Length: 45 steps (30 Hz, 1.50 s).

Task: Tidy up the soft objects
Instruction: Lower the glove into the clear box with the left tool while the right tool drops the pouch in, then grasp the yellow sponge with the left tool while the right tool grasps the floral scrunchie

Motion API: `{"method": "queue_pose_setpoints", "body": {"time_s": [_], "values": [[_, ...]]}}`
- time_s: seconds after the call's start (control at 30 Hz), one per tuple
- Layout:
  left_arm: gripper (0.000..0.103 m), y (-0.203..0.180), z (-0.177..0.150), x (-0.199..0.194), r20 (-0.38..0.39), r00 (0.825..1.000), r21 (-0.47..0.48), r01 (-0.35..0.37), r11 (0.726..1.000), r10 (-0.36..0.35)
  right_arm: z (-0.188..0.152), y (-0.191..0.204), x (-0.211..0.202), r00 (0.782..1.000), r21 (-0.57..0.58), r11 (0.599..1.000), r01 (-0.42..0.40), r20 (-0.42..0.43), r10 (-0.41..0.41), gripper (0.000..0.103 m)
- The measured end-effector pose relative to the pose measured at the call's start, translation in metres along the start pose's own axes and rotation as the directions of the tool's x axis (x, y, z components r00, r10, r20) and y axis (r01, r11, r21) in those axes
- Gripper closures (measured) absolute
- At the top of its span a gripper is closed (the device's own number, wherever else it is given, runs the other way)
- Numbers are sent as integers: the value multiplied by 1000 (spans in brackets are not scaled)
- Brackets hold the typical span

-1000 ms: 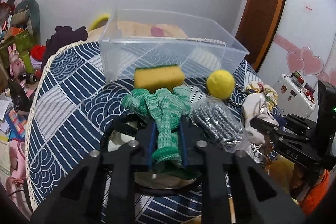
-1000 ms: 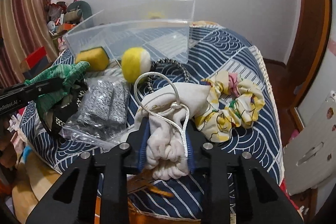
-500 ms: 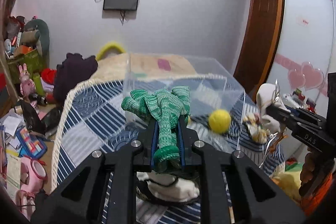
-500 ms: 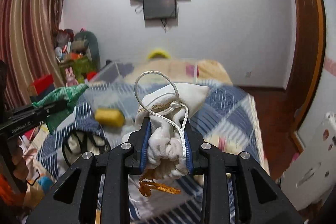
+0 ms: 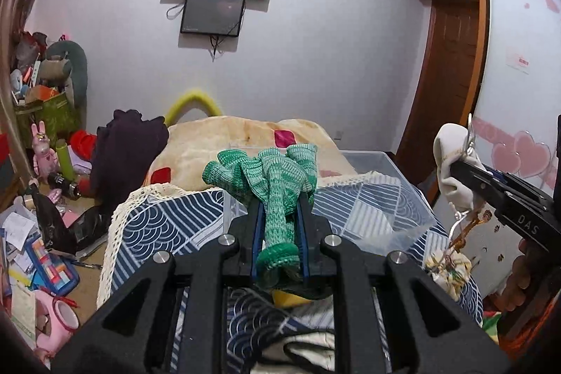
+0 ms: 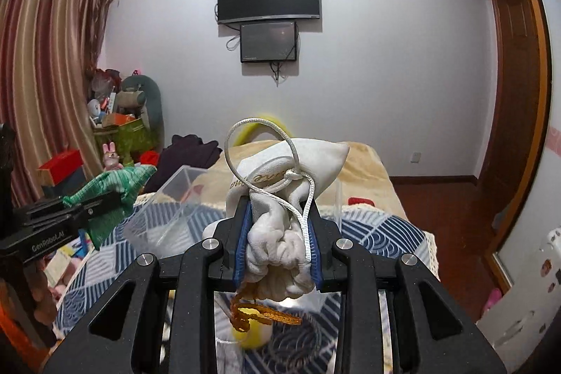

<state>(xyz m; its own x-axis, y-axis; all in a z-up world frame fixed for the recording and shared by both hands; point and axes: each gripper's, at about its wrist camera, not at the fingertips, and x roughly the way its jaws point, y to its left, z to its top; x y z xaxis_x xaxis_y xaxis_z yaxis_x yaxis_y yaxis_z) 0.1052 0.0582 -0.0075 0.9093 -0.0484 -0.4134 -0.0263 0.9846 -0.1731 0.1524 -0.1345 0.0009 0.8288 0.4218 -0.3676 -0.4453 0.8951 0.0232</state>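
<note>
1. Left wrist view: the left gripper [image 5: 279, 226] pinches a ribbed green knitted glove [image 5: 277, 184], jaws pressed on its cuff, above the near rim of the clear rectangular plastic bin [image 5: 371, 195]; open air lies over the bin.
2. Right wrist view: the right gripper [image 6: 278, 244] clamps a soft cream drawstring cloth pouch [image 6: 284, 184] with a looped silvery cord, above the bin's right wall [image 6: 339, 198] on the blue wave-patterned tablecloth [image 6: 378, 233].

The left gripper [image 5: 279, 226] is clamping its jaws tight on a green knitted glove [image 5: 277, 184], holding it raised and roughly level. The right gripper [image 6: 278, 233] is squeezing a white drawstring pouch [image 6: 284, 198] between its blue-padded fingers [image 6: 241, 244], raised alongside the left.
</note>
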Motion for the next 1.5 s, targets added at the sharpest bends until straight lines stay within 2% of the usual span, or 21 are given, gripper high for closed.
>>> {"method": "queue_pose_setpoints", "body": {"time_s": [0.17, 0.3, 0.5, 0.7, 0.77, 0.93, 1.0, 1.07, 1.17, 1.23, 1.3, 1.5], "values": [[87, 5, 9, 32, -41, 999, -4, -7, 1000, 7, 6, 4, 27, 999, 1, 1000, 26, -33, -26, 77], [86, 5, 12, 59, -104, 995, 4, 1, 1000, 0, 1, 4, 52, 994, -8, 1000, 25, -110, -26, 77], [86, -4, 5, 90, -180, 984, 62, 1, 998, 10, -21, 7, 80, 967, -34, 999, 8, -256, -17, 77], [83, -10, 1, 101, -211, 977, 77, 9, 997, 7, -34, 10, 83, 947, -69, 998, -6, -322, -17, 72], [77, -10, 0, 103, -221, 975, 76, 15, 997, 2, -35, 8, 82, 946, -75, 997, -2, -325, -22, 71], [66, -13, -3, 104, -227, 974, 96, 0, 995, 22, -30, 3, 73, 952, -66, 998, -7, -305, -14, 50], [53, -13, -3, 100, -227, 974, 89, 12, 996, 9, -29, 2, 64, 958, -68, 998, -4, -287, -15, 49], [46, -14, -2, 93, -223, 975, 80, 38, 996, -19, -24, 2, 59, 962, -64, 998, -6, -273, -12, 48], [44, -21, -1, 80, -199, 980, 107, 30, 994, -8, -16, -2, 47, 973, -57, 998, -4, -232, -9, 44], [39, -25, 2, 71, -180, 984, 131, 23, 991, 1, -10, -1, 39, 980, -63, 998, 8, -200, -20, 36], [27, -27, 4, 61, -151, 989, 141, 13, 990, 9, -6, -1, 26, 987, -70, 997, 25, -155, -36, 32], [9, -28, 2, 35, -78, 996, 132, -20, 991, 31, -7, -8, 1, 993, -58, 996, 64, -94, -70, 27]]}}
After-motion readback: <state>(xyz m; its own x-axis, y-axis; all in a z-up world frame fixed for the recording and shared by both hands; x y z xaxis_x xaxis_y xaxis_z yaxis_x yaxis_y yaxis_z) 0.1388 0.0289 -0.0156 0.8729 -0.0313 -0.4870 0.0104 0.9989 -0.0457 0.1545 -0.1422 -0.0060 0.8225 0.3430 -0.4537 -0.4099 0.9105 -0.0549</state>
